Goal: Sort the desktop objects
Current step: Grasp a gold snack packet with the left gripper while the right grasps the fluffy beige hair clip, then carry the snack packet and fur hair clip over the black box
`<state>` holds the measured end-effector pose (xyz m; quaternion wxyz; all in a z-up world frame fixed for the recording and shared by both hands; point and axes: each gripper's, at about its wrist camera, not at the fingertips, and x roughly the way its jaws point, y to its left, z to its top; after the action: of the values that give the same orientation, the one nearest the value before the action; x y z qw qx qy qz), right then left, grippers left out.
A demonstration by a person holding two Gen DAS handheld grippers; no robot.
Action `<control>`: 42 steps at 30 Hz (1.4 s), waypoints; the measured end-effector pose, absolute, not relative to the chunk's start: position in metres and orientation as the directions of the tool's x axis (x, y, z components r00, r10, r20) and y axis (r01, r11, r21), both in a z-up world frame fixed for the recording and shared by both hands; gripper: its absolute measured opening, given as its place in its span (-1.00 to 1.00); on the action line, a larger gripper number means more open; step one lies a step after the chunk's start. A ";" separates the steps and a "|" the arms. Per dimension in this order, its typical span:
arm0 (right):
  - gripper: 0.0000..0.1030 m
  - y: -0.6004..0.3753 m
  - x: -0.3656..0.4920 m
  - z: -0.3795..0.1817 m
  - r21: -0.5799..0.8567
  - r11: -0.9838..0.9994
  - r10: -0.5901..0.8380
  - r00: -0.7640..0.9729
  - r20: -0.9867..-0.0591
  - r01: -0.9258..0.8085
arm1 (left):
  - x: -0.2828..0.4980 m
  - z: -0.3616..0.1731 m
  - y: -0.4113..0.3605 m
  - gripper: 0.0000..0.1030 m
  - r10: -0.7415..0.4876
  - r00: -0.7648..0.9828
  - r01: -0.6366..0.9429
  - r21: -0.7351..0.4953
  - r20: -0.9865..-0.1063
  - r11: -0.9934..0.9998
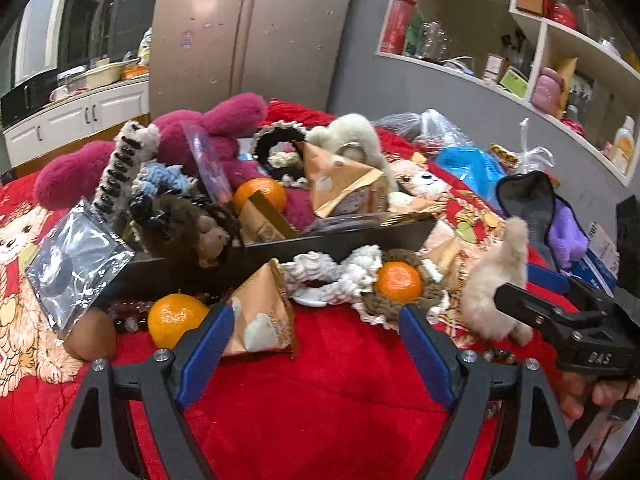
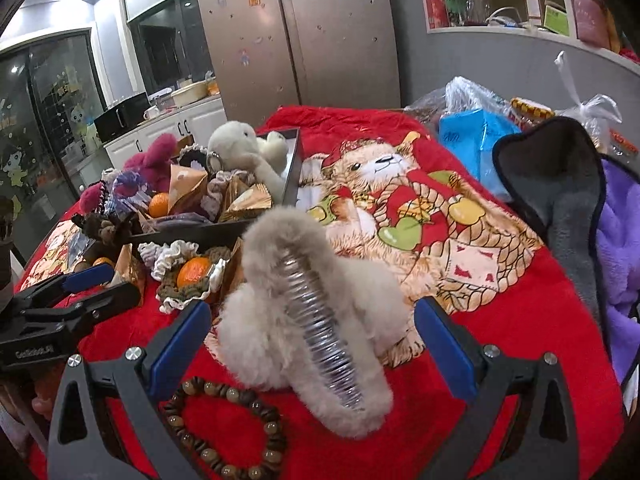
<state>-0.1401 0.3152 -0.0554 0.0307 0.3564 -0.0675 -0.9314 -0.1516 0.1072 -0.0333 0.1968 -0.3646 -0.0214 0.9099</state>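
Observation:
My left gripper (image 1: 316, 328) is open above the red cloth, just short of a tan pyramid packet (image 1: 262, 312), with a mandarin (image 1: 176, 318) to its left and another mandarin (image 1: 399, 282) on a crocheted coaster ahead. My right gripper (image 2: 312, 328) is open around a fluffy beige hair claw (image 2: 316, 312) lying on the cloth; the fingers do not touch it. A brown bead bracelet (image 2: 224, 428) lies by its left finger. The black tray (image 1: 280, 256) holds plush toys, packets and a mandarin (image 1: 260, 194). The right gripper also shows in the left view (image 1: 520, 300).
A dark grey and purple cloth (image 2: 572, 208) and a blue bag (image 2: 472, 136) lie at the right. A clear plastic packet (image 1: 76, 260) leans at the tray's left. Kitchen counter, fridge and shelves stand behind the table.

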 end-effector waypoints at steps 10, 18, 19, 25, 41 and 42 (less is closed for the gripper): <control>0.97 0.314 -0.141 -0.057 0.144 -0.990 -0.100 -0.731 -0.675 0.002 | -0.155 -0.040 0.130 0.68 0.195 -0.685 -0.307 0.035 -0.702 -0.951; 0.13 0.319 -0.155 -0.077 0.184 -0.983 -0.140 -0.643 -0.753 0.000 | -0.172 -0.060 0.128 0.74 0.192 -0.580 -0.308 -0.004 -0.792 -0.951; 0.11 0.321 -0.155 -0.077 0.202 -0.979 -0.155 -0.645 -0.749 0.000 | -0.172 -0.060 0.128 0.74 0.193 -0.579 -0.309 -0.006 -0.792 -0.951; 0.08 0.322 -0.155 -0.076 0.219 -0.976 -0.173 -0.652 -0.739 0.010 | -0.171 -0.060 0.129 0.76 0.203 -0.574 -0.318 -0.012 -0.793 -0.948; 0.08 0.311 -0.143 -0.067 0.205 -0.977 -0.192 -0.675 -0.713 0.062 | -0.160 -0.046 0.101 -0.12 0.242 -0.632 -0.254 -0.098 -0.736 -0.962; 0.08 0.311 -0.142 -0.066 0.205 -0.977 -0.194 -0.677 -0.709 0.066 | -0.157 -0.044 0.100 -0.12 0.243 -0.641 -0.254 -0.098 -0.728 -0.962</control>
<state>-0.1421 0.3112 -0.0663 0.0713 0.3952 -0.0815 -0.9122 -0.1573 0.0995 -0.0442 0.1371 -0.4011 0.0067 0.9057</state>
